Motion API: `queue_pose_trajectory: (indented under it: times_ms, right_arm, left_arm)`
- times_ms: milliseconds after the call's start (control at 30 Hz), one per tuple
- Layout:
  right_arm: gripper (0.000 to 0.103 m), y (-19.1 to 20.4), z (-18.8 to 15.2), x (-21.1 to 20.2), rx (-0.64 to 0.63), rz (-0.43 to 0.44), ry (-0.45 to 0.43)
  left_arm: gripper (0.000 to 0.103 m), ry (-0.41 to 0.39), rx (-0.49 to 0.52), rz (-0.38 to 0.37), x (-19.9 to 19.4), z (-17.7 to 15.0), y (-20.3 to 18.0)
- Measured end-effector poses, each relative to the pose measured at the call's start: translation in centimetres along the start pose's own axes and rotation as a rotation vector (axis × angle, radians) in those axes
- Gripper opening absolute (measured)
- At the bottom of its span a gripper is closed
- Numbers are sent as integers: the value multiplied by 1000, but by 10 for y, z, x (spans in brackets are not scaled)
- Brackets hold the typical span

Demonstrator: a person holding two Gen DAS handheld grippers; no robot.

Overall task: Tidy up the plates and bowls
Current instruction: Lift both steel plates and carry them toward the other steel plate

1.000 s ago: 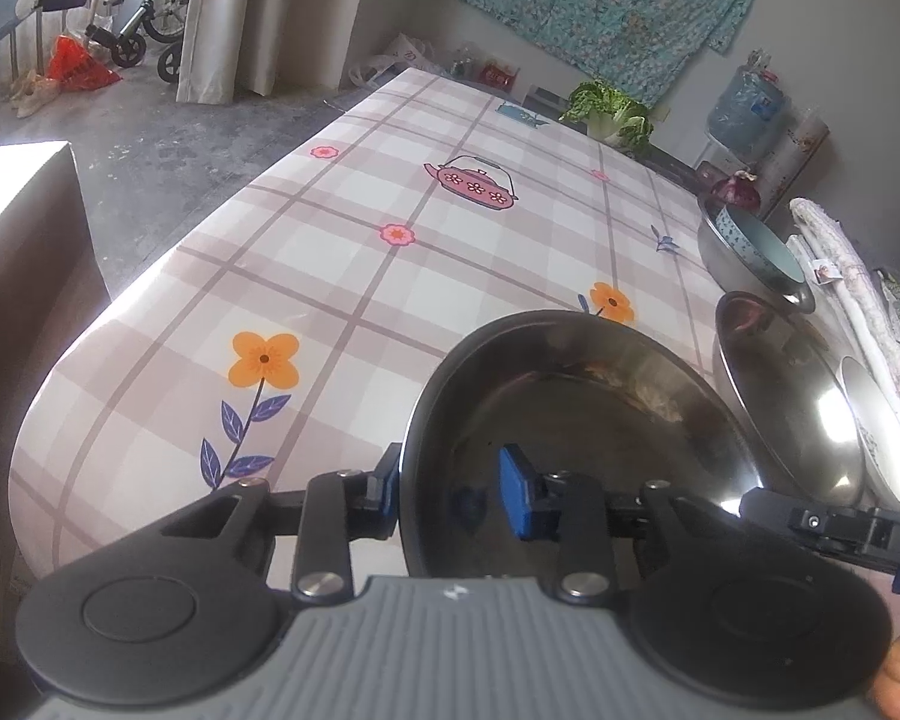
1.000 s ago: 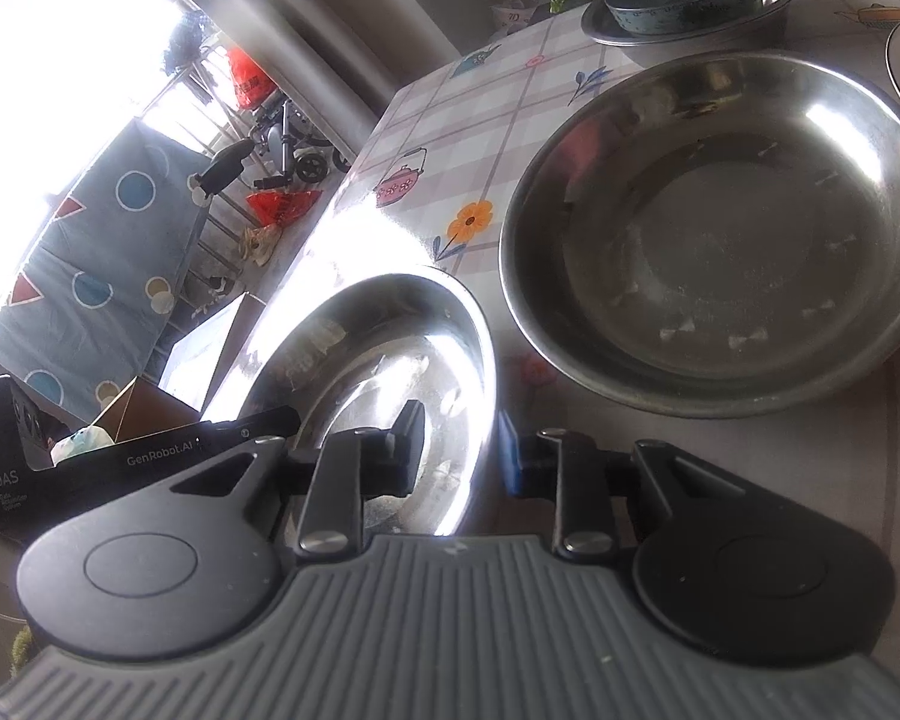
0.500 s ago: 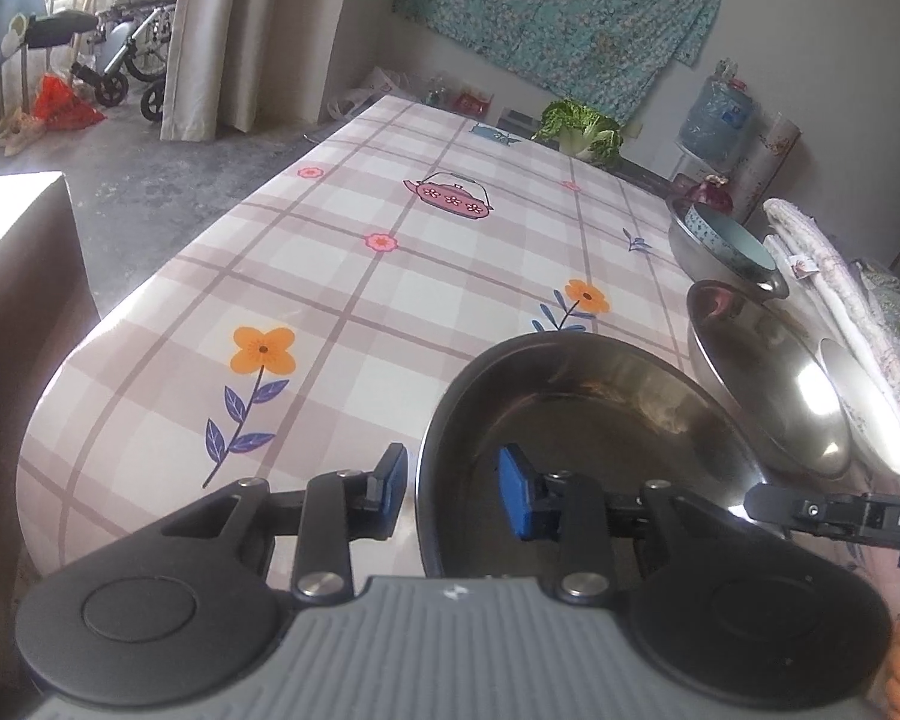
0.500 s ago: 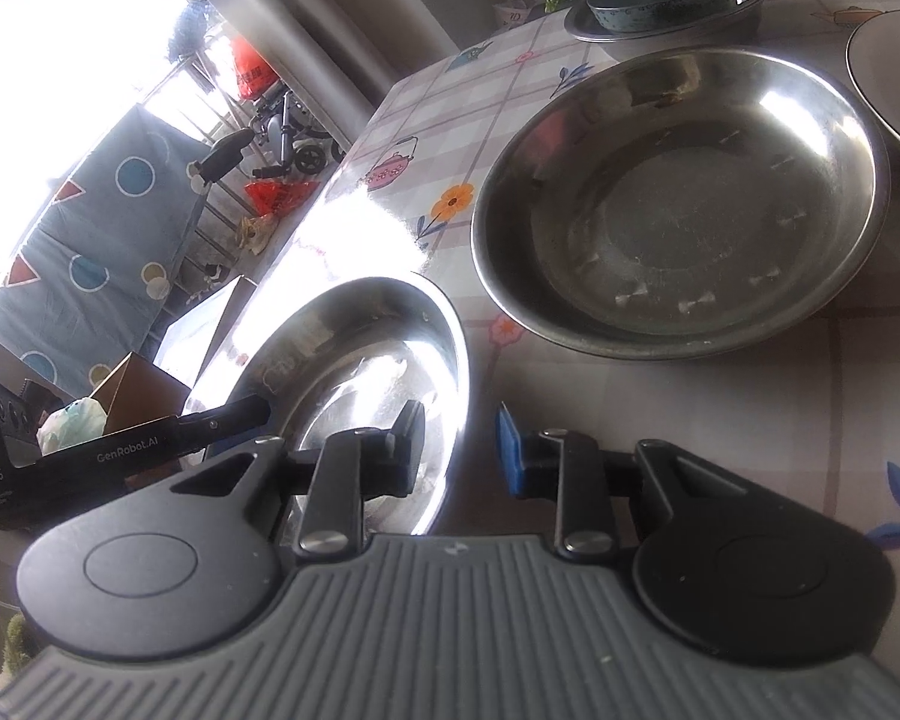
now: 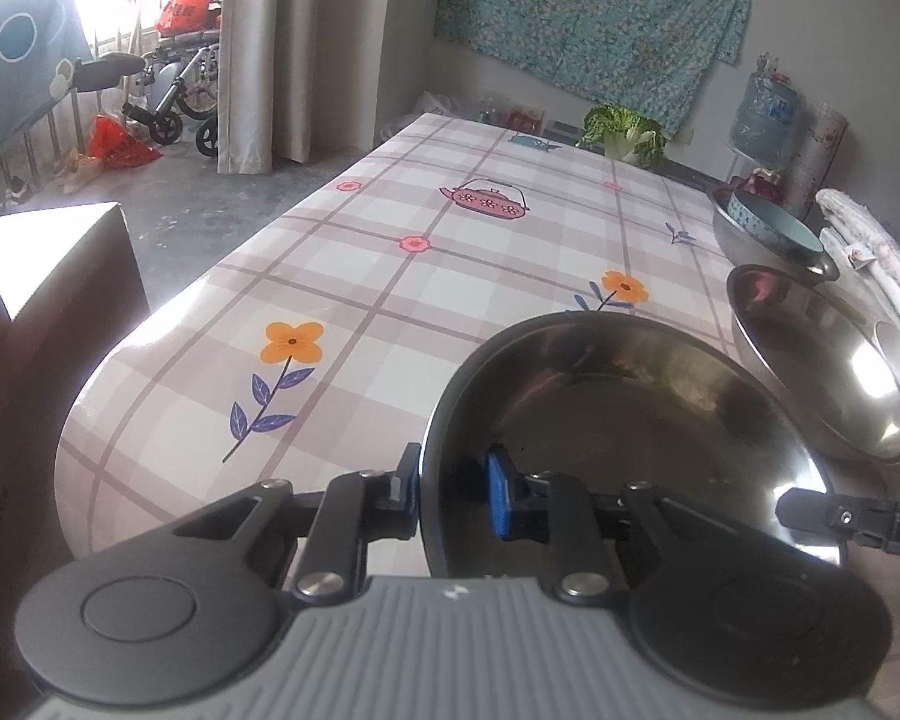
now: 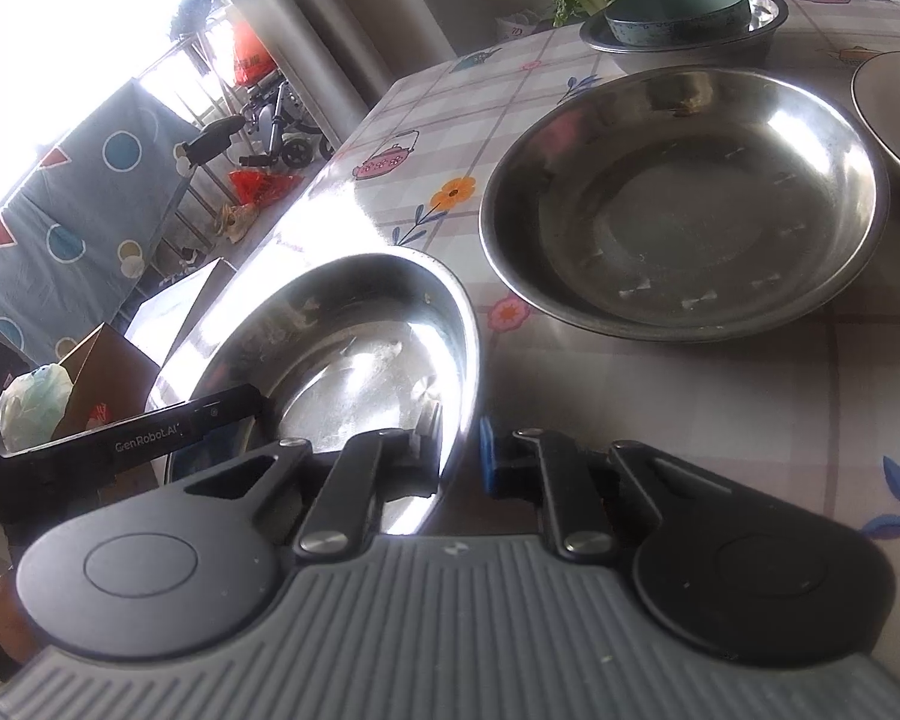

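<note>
A shallow steel plate (image 5: 630,420) lies near the table's front corner. My left gripper (image 5: 450,489) straddles its left rim, one finger outside and the blue pad inside; the jaws are closing and a small gap still shows at the blue pad. My right gripper (image 6: 459,459) is shut on the steel plate (image 6: 342,348) at its opposite rim. A larger steel plate (image 6: 690,198) sits just beyond. Farther back, a blue-green bowl (image 6: 678,15) rests in a steel basin (image 6: 768,6). A white plate (image 6: 894,114) shows at the right edge.
The flowered tablecloth (image 5: 390,300) stretches away to the left, its rounded edge close by. A cabbage (image 5: 624,126) lies at the far end, rolled cloth (image 5: 876,246) along the right side. A cardboard box (image 5: 48,276) stands on the floor beside the table.
Both pairs of jaws have narrowed around the near steel plate's rim, and the right pair has closed on it. The left view has drawn back and now takes in more of the table and room.
</note>
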State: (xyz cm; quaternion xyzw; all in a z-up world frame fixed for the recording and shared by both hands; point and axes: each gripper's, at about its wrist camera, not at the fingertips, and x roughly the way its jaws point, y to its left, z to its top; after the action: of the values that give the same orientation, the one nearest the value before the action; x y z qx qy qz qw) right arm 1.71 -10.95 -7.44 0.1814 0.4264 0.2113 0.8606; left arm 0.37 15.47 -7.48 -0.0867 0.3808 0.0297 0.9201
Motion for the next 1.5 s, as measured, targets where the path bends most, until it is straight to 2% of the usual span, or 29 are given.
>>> queue_pose_trajectory:
  times_ms: [100, 267, 600, 833, 1500]
  right_arm:
    - [11, 4, 2, 2, -38, -29, -11]
    - [11, 5, 2, 4, -51, -42, -15]
    - [12, 11, -1, 5, -67, -54, -14]
    - [12, 13, 3, 3, -82, -44, -41]
    - [13, -1, -2, 2, -29, 21, -25]
  left_arm:
    - [23, 8, 5, -11, -1, -1, 1]
    - [23, 26, 52, 5, 1, -2, -4]
    - [27, 26, 65, 12, 0, -1, -7]
    - [27, 33, 64, 22, -4, -1, -5]
    - [32, 111, 72, 77, 1, 5, -12]
